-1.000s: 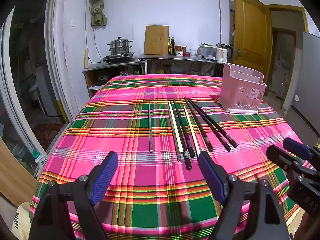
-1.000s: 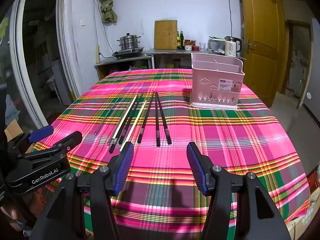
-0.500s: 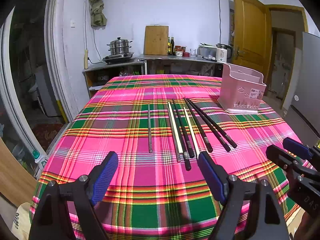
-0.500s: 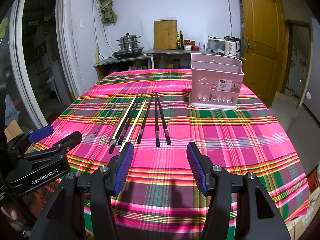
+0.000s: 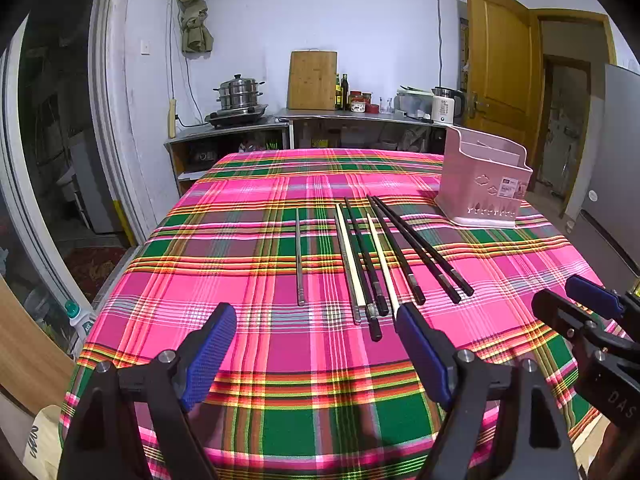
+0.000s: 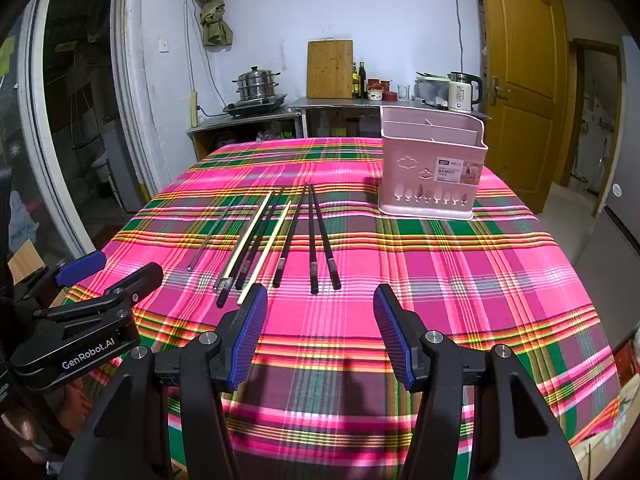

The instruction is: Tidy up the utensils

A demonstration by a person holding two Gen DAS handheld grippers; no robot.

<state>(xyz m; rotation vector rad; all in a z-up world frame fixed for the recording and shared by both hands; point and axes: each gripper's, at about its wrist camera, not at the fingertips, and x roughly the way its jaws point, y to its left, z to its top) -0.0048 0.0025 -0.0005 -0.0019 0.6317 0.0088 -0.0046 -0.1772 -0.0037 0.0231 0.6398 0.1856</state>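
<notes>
Several chopsticks lie side by side on the plaid tablecloth (image 5: 248, 272): black ones (image 5: 416, 246), cream ones (image 5: 349, 254) and a lone grey metal one (image 5: 299, 254). They also show in the right wrist view (image 6: 312, 240). A pink utensil basket (image 5: 486, 186) (image 6: 432, 172) stands upright beyond them at the right. My left gripper (image 5: 312, 350) is open and empty, just short of the chopsticks' near ends. My right gripper (image 6: 320, 334) is open and empty, a little nearer than the black chopsticks' ends.
The table's near edge is just below both grippers. The left gripper shows at the left of the right wrist view (image 6: 80, 320). A counter (image 5: 340, 116) with a steamer pot, cutting board and kettle stands behind the table. A wooden door (image 5: 498, 68) is at right.
</notes>
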